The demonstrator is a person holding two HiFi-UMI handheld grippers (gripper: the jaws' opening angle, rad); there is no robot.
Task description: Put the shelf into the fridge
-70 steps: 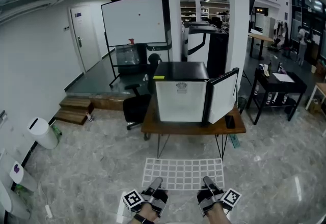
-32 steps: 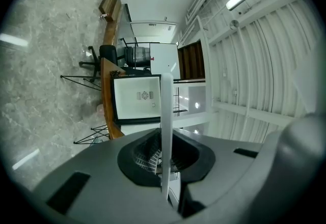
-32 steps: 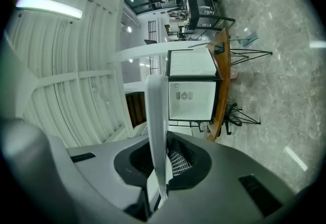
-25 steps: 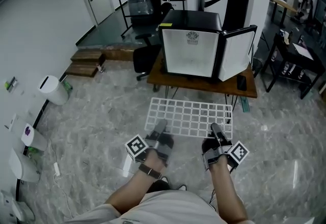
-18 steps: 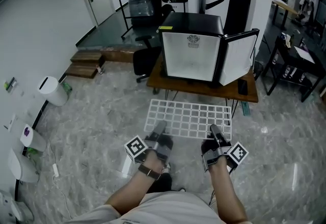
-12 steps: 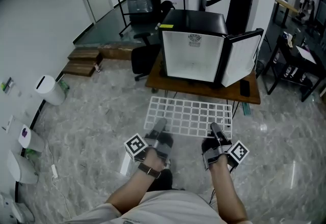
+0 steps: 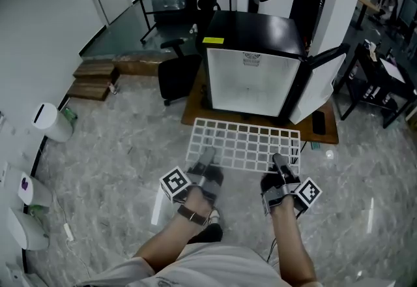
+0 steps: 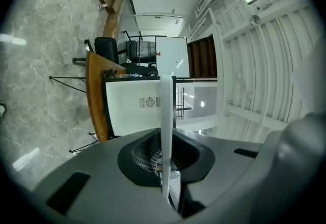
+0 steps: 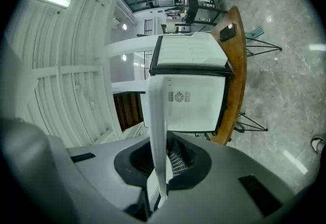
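Two grippers hold the white wire grid shelf (image 7: pixel 247 143) level at the lower centre of the head view. Its far edge is near the small black fridge (image 7: pixel 257 28), which stands open on the brown wooden table (image 7: pixel 194 98). The left gripper (image 7: pixel 207 160) and right gripper (image 7: pixel 279 164) each have their fingers clamped on the shelf's near edge. The shelf looks light and stiff, but its wires are probably thin and slick, so wide-spread holds on the rim should stop it twisting.
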